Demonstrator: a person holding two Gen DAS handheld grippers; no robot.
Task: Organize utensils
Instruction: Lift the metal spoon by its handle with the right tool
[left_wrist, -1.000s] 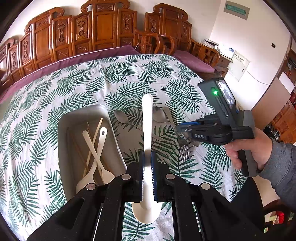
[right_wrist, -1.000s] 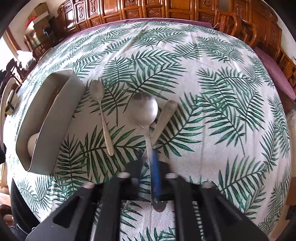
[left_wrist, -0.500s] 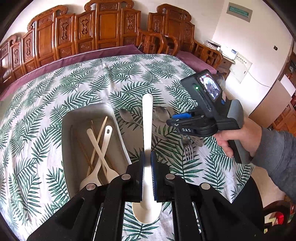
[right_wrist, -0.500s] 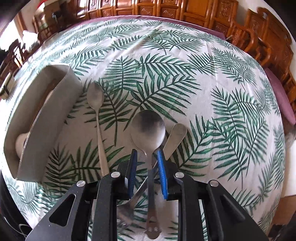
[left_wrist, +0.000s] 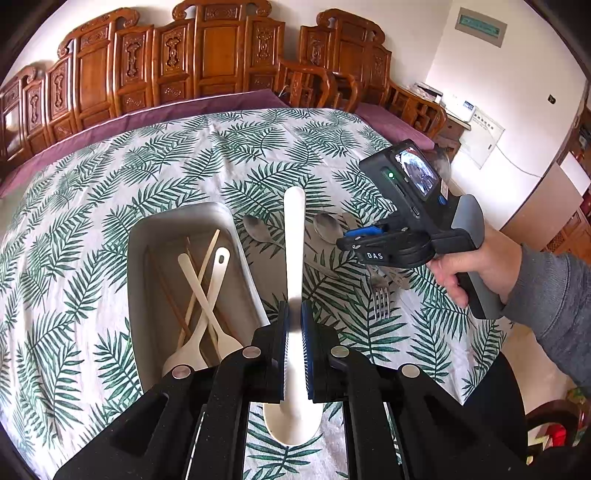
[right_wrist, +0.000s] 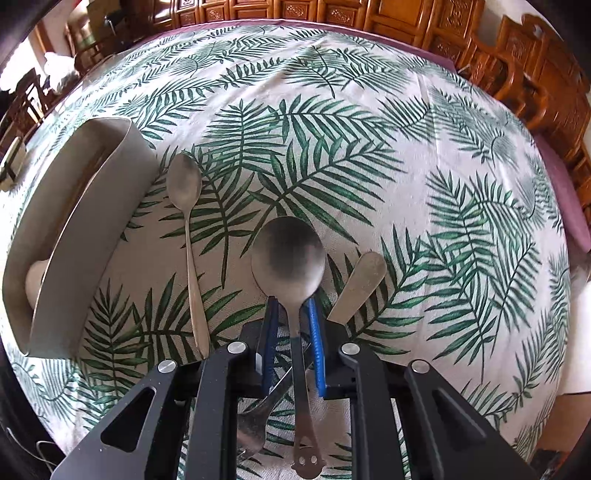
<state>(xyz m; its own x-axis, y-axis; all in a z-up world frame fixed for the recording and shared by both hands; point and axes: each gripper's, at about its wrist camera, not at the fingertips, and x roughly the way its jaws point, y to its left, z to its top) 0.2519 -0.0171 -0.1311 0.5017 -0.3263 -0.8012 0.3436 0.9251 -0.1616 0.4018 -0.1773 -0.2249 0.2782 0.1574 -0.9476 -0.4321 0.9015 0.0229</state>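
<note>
My left gripper (left_wrist: 294, 306) is shut on a long white plastic spoon (left_wrist: 294, 236), held above the cloth just right of the grey tray (left_wrist: 177, 229). In the tray lie white spoons and chopsticks (left_wrist: 201, 284). My right gripper (right_wrist: 293, 306) points steeply down over a large metal spoon (right_wrist: 288, 258). Its blue pads (right_wrist: 316, 332) straddle the handle and are closing, with gaps still showing on both sides. A smaller metal spoon (right_wrist: 183, 184) lies to the left, and a fork (right_wrist: 360, 280) runs under the gripper.
The table carries a palm-leaf cloth (right_wrist: 332, 129); the tray (right_wrist: 85, 229) stands at its left in the right wrist view. Carved wooden chairs (left_wrist: 221, 55) ring the far side. A person's hand and grey sleeve (left_wrist: 517, 280) hold the right gripper (left_wrist: 349, 238).
The right gripper slid up along the big spoon's handle toward its bowl and rolled a little, and its jaws narrowed around the handle. The left gripper and white spoon stayed put.
</note>
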